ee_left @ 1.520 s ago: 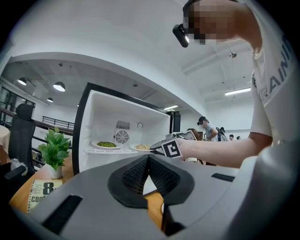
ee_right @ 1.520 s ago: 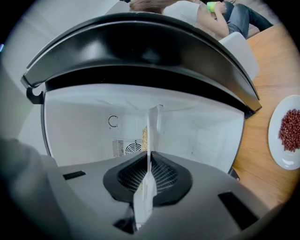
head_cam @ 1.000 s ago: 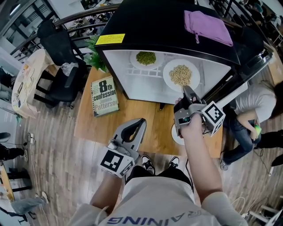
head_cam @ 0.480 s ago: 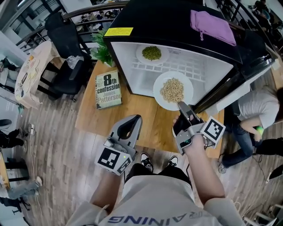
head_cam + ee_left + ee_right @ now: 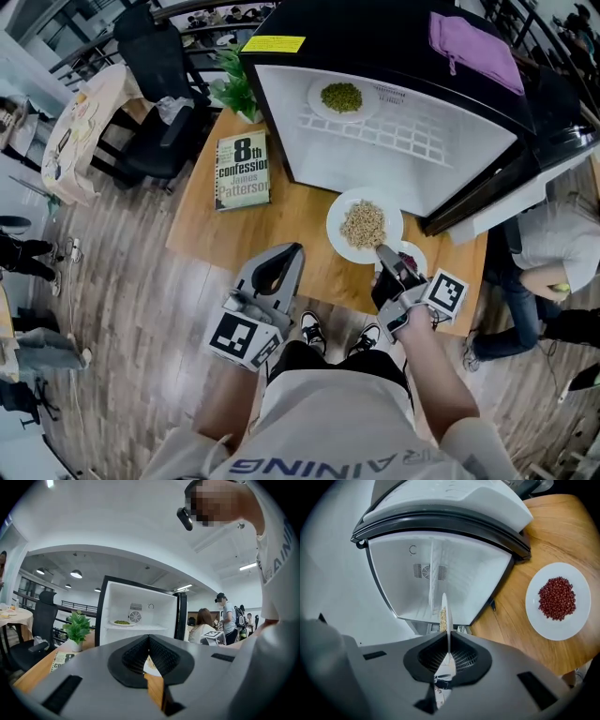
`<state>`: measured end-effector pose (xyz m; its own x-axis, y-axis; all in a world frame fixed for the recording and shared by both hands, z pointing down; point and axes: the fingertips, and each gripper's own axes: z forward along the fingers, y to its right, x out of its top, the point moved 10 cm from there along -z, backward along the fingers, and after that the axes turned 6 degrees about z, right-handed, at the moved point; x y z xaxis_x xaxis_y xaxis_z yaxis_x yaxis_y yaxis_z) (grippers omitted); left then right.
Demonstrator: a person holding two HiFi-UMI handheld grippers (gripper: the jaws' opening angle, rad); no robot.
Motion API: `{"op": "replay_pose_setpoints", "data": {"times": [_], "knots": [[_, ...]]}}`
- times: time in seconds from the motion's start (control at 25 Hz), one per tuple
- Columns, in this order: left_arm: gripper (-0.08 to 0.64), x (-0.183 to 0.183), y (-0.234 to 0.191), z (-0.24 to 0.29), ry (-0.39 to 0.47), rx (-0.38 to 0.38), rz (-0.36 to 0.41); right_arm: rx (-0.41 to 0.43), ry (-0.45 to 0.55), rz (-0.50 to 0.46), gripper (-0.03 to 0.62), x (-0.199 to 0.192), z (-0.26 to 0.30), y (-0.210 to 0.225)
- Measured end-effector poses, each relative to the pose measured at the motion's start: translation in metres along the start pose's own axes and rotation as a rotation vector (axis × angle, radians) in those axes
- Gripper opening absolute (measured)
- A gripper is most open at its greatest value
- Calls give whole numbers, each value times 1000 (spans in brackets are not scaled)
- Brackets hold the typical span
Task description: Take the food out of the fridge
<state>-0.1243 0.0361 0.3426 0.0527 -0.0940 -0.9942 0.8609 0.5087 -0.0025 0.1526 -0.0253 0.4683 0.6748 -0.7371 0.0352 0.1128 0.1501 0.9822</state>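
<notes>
Right arm's stretched forward, right gripper (image 5: 384, 255) clamped on the plate (image 5: 361, 225) rim, center-right over the surface (image 5: 291, 220), just below the fridge (image 5: 403, 141). Lower center, left gripper (image 5: 286, 260) is pinched closed, empty.

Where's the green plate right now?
Head view, top centre: the green plate sits on the fridge shelf, at its left end, beyond the grain plate held by the right gripper.

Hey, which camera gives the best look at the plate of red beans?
The right gripper view: the plate of red beans lies whole and uncovered on the wooden table. The head view shows only a sliver of it behind the right gripper, which holds the grain plate. The left gripper view doesn't show it.
</notes>
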Motion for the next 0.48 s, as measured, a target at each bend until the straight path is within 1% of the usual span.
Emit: {"op": "replay_pose_setpoints", "data": {"times": [0.16,0.36,0.48], "knots": [[8,-6,4,-6,-18,12,-10,-30,-68,29,32,-5,9,36],[8,-15,8,-15,-50,14,-16,-112,-90,76,32,-15,17,81],[8,-19,7,-18,-67,24,-20,-155,-101,78,32,-20,19,100]]}}
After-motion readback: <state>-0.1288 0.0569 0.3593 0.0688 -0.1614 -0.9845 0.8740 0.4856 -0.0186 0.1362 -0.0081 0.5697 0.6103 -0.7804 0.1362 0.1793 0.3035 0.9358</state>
